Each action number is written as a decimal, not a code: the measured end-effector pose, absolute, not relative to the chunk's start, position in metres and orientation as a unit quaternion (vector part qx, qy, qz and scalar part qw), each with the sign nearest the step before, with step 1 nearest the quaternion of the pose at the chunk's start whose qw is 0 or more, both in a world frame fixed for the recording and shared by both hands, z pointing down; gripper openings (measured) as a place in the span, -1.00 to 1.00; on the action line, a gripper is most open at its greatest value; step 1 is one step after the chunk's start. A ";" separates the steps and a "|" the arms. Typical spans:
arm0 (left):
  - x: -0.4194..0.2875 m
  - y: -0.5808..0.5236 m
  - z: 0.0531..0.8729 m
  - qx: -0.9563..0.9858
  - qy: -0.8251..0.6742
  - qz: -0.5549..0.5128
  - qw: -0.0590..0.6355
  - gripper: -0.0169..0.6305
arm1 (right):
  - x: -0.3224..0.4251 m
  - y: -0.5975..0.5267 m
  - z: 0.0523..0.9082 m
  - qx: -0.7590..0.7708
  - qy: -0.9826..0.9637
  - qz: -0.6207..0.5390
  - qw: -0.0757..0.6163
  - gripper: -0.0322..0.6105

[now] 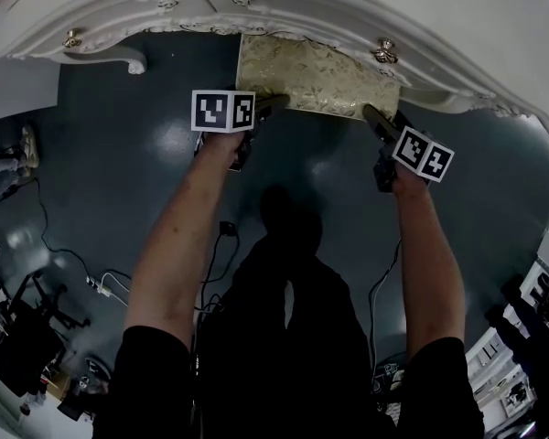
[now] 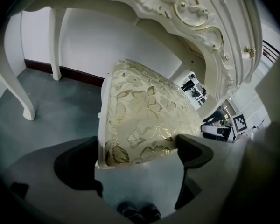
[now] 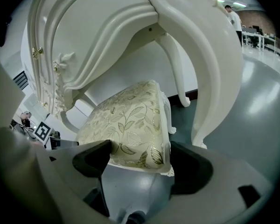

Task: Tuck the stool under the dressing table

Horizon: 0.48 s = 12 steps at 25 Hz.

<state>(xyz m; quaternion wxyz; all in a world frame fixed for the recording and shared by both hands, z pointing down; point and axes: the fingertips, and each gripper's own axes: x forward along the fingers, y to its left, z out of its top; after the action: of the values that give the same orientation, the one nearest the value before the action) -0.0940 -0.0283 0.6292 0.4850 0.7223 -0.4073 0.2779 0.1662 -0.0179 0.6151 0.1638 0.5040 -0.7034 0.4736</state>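
Observation:
The stool (image 1: 316, 76) has a cream-and-gold leaf-patterned cushion and a white frame. Its far part lies beneath the front edge of the white carved dressing table (image 1: 366, 16). My left gripper (image 1: 265, 108) holds the stool's near left corner. In the left gripper view the cushion (image 2: 140, 115) fills the space between both jaws of the left gripper (image 2: 135, 160). My right gripper (image 1: 375, 122) holds the near right corner. In the right gripper view the right gripper (image 3: 140, 164) has its jaws pressed against the cushion (image 3: 126, 120) on both sides.
Curved white table legs (image 2: 14, 87) (image 3: 214, 78) stand on either side of the stool on the dark grey floor. A white wall with a dark skirting (image 2: 79, 73) lies behind. Cables (image 1: 101, 286) and black equipment (image 1: 18, 337) lie at the near left.

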 end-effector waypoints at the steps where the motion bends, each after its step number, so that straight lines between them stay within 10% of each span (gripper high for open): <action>1: -0.095 -0.028 0.627 0.723 -0.411 0.275 0.482 0.69 | 0.167 -0.018 0.613 0.508 -0.704 0.469 0.163 0.39; 12: -0.100 0.007 0.625 0.701 -0.474 0.259 0.465 0.54 | 0.165 0.009 0.606 0.525 -0.702 0.445 0.182 0.28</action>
<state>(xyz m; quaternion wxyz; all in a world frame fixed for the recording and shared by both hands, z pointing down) -0.1003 0.0066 0.6246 0.4652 0.7011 -0.4741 0.2595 0.1655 0.0086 0.6060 0.1824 0.5249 -0.7023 0.4450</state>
